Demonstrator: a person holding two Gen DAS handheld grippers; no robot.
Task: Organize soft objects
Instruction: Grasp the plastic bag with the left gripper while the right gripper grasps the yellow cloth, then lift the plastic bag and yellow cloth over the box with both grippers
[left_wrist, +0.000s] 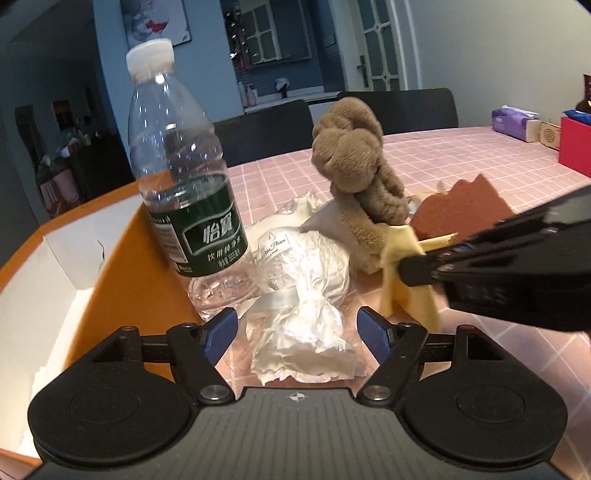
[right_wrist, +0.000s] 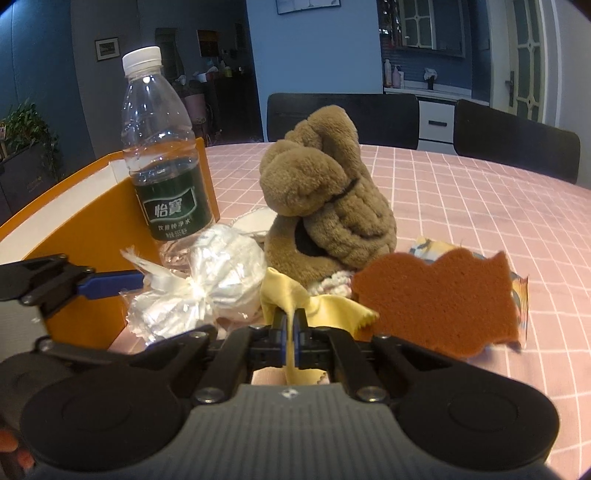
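A white wrapped bundle (left_wrist: 301, 280) lies on the pink checked tablecloth, its crumpled end between the fingers of my open left gripper (left_wrist: 297, 326). It also shows in the right wrist view (right_wrist: 207, 284). My right gripper (right_wrist: 293, 325) is shut on a yellow cloth (right_wrist: 295, 299), which also shows in the left wrist view (left_wrist: 402, 266). A brown plush toy (left_wrist: 358, 177) stands behind the cloth, also in the right wrist view (right_wrist: 325, 199). A rust-coloured sponge (right_wrist: 439, 299) lies to the right.
A clear water bottle (left_wrist: 181, 177) stands against an orange box (left_wrist: 122, 258) with a white inside at the left. A tissue pack (left_wrist: 515, 123) and a red box (left_wrist: 576, 147) sit far right. Dark chairs (right_wrist: 343, 118) stand behind the table (right_wrist: 480, 206).
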